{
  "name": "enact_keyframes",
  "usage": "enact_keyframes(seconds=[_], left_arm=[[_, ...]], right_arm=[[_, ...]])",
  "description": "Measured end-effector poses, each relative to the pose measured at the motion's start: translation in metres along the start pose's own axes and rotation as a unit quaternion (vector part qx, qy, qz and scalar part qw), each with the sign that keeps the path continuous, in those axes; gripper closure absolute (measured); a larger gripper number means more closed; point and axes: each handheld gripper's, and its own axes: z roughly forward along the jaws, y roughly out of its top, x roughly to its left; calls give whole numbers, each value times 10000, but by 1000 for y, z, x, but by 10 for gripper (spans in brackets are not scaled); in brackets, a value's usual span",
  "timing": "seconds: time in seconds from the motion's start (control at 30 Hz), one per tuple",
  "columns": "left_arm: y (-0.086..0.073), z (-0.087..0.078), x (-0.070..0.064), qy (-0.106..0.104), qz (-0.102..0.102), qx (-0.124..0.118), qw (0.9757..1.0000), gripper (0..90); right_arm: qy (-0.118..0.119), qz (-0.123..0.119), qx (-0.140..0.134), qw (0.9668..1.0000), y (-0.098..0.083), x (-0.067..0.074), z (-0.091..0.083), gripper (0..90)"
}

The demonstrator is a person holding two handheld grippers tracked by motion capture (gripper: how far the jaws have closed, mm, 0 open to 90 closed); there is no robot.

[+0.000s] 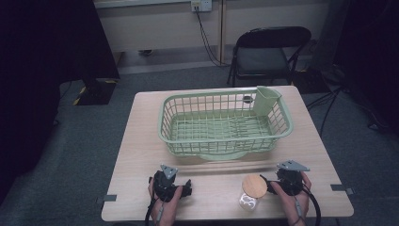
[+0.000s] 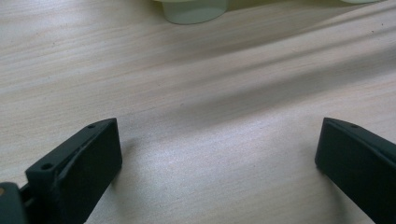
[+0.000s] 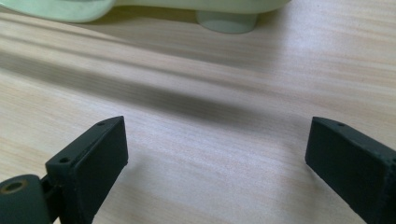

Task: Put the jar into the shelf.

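Both the left gripper (image 1: 188, 187) and right gripper (image 1: 272, 184) rested spread wide, empty; the right sat just beside what seemed a lidded jar (image 1: 251, 192), which a careless swing might topple

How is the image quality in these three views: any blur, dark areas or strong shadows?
High view: soft and low in detail, room edges nearly black, table evenly lit. Left gripper view: jaws up close blurred, wood grain sharp, a faint shadow band. Right gripper view: a dark shadow band across the table, the basket foot slightly soft.
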Motion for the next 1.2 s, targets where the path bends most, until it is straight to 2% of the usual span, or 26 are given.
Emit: enact_keyframes(seconds=[0.83,1.1,1.2], left_arm=[[0,0,0,-1,0,1,10000,4],[0,0,0,0,0,0,10000,4],[0,0,0,0,0,0,10000,4]], right_arm=[[130,143,-567,9982,7,1,-29,39],[99,60,-803,9967,16,1,-45,22],[176,115,-927,9955,20,2,-52,22]])
